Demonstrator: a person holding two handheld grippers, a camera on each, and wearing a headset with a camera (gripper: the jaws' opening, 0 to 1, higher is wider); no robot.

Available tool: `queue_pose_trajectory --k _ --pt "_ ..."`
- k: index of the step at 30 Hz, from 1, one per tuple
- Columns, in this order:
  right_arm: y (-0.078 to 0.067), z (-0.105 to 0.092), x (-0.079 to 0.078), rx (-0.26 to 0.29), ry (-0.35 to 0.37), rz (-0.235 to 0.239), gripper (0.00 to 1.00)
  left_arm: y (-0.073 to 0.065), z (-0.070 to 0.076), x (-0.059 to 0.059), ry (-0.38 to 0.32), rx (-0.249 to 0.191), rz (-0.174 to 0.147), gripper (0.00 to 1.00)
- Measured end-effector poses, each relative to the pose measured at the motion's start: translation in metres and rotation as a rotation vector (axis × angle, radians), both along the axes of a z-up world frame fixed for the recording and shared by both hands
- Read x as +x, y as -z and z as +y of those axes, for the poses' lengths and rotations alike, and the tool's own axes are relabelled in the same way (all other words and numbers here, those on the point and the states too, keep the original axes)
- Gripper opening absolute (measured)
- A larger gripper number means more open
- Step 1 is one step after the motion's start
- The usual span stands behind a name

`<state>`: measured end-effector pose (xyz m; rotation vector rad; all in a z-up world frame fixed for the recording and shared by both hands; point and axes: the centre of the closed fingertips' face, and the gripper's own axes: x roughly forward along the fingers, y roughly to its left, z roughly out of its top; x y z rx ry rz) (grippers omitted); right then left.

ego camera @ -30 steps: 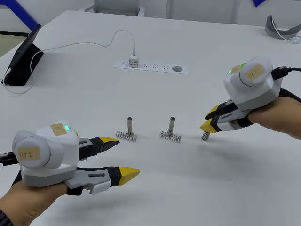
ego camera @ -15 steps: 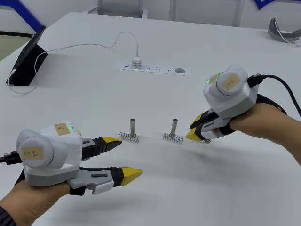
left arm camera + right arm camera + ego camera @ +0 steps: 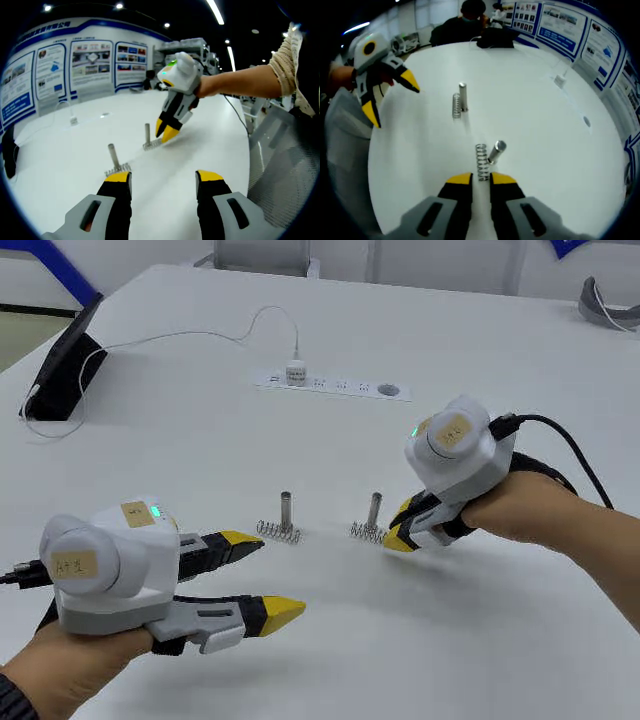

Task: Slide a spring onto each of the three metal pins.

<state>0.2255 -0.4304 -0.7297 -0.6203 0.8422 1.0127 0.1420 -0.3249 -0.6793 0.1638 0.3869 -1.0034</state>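
The right gripper [image 3: 481,176] sits low over the bench [image 3: 480,640], its jaws narrowly parted about the near end of a spring [image 3: 481,161]. That spring lies flat just beside an upright pin [image 3: 496,149]. A second spring [image 3: 278,532] lies at the foot of the other pin [image 3: 286,507]. The left gripper [image 3: 268,575] hovers nearer the person, jaws wide, holding nothing.

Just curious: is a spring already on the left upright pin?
No, the coiled metal spring lies on the white table beside that short metal pin.
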Motion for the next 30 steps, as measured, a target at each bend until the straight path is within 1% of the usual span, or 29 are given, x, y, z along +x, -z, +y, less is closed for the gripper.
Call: queue_pose_trajectory --k 7,19,24,30 --pt "0.007 0.001 0.002 -0.003 0.006 0.019 0.13 0.0 0.001 0.0 -0.004 0.0 0.0 0.52" --pt "0.013 0.005 -0.005 0.002 0.01 0.058 0.12 0.0 0.003 0.0 -0.007 0.003 -0.001 0.51" --pt "0.011 0.005 -0.005 0.002 0.009 0.054 0.12 0.0 0.001 -0.001 0.001 0.005 -0.002 0.51" --pt "-0.001 0.005 -0.014 0.007 -0.011 0.042 0.12 -0.001 -0.004 0.001 0.017 0.008 -0.005 0.51"
